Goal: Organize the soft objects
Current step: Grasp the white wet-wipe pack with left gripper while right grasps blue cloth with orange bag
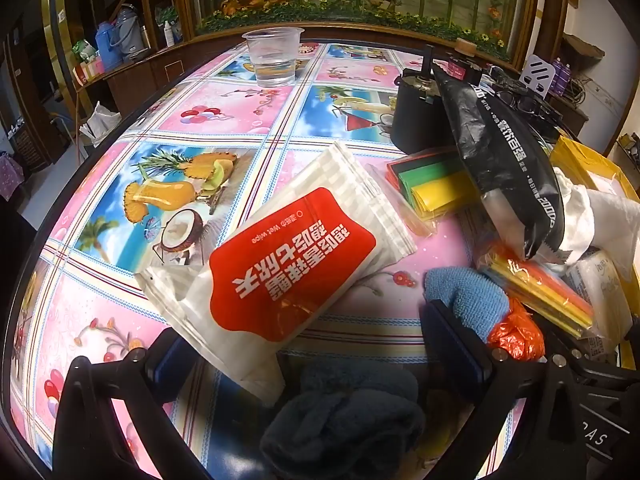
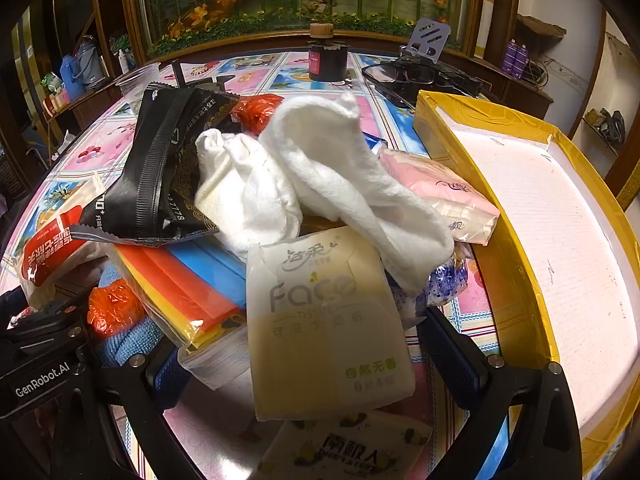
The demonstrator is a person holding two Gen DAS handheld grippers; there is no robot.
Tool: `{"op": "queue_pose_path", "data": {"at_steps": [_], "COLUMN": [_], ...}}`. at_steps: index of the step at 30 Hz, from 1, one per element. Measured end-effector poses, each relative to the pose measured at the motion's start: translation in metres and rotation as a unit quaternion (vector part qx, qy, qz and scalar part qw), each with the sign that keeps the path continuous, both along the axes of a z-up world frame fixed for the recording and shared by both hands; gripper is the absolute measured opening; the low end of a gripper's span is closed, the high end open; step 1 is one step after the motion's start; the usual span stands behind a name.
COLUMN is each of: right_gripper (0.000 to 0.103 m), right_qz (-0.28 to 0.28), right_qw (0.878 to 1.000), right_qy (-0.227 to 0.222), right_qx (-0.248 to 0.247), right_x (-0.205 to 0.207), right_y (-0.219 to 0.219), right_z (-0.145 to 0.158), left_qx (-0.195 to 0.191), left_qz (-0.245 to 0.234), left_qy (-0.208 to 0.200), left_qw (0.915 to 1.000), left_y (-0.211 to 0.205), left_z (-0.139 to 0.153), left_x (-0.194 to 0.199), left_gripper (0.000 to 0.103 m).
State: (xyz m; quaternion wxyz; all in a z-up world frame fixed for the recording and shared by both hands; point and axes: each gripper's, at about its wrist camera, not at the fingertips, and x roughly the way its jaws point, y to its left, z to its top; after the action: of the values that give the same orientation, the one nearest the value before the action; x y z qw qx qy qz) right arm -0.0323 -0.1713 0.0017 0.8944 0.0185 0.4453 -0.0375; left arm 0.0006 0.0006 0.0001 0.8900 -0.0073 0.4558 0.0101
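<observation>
A: Which step is this?

B: I'd say the start of a pick. The tissue pack [image 2: 328,320] lies near, at the front of the pile, between the wide-apart jaws of the right gripper [image 2: 324,364], not pinched. The yellow box [image 2: 500,264] just right of it looks empty.

A: And the left?

B: The left gripper [image 1: 316,356] is also released, jaws straddling a dark cloth [image 1: 344,420] and the corner of the wipes pack [image 1: 280,264].

A: The next move?

B: Probably close on the tissue pack across its width and lift it right, into the box.

A: Materials?

B: Pack: slick film, squashy. White towel [image 2: 320,176] draped behind it: fluffy, limp. Black pouch [image 2: 160,176], far left: crinkly foil. Table [image 1: 120,300]: glossy printed oilcloth.
</observation>
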Motion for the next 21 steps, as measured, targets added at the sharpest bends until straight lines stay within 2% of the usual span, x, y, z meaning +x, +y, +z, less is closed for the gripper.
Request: {"op": "queue_pose_path", "data": {"at_steps": [3,5,8,10,14,16,17,19,21], "right_gripper": [0.103,0.103,0.103,0.103,0.103,0.103,0.103,0.103,0.103], "right_qz": [0.001,0.043,0.132,0.162,0.216,0.249,0.259,0.277,0.288], "right_qw": [1.0,0.999,0.991,0.987,0.976,0.968,0.964,0.957,0.955], "right_qy": [-0.002,0.006,0.023,0.022,0.028,0.034,0.036,0.035,0.019], "right_qx": [-0.002,-0.001,0.0,-0.001,-0.001,0.019,0.038,0.076,0.075], "right_x": [-0.002,-0.002,0.005,-0.004,-0.011,-0.013,-0.016,-0.021,-0.029], "right_y": [0.002,0.004,0.008,0.011,0.012,0.009,0.007,0.004,0.001], "right_z": [0.0,0.0,0.0,-0.001,-0.001,0.002,0.004,0.009,0.016], "left_qx": [0.0,0.0,-0.001,-0.004,-0.072,-0.092,-0.094,-0.073,-0.043], "left_qz": [0.006,0.002,-0.013,-0.009,0.012,0.028,0.032,0.039,0.041], "left_qy": [0.001,0.003,0.013,0.024,0.016,0.014,0.01,0.004,-0.006], "left_qw": [1.0,1.0,0.9998,0.9997,0.9972,0.9953,0.995,0.9965,0.9982], "left_y": [0.0,0.0,0.003,0.013,0.039,0.045,0.045,0.036,0.03], "left_z": [0.0,0.0,0.001,0.004,0.017,0.024,0.027,0.036,0.047], "left_x": [0.001,0.001,0.001,-0.011,-0.035,-0.047,-0.053,-0.057,-0.062], "left_gripper": [0.103,0.103,0.103,0.103,0.103,0.103,0.103,0.103,0.103]}}
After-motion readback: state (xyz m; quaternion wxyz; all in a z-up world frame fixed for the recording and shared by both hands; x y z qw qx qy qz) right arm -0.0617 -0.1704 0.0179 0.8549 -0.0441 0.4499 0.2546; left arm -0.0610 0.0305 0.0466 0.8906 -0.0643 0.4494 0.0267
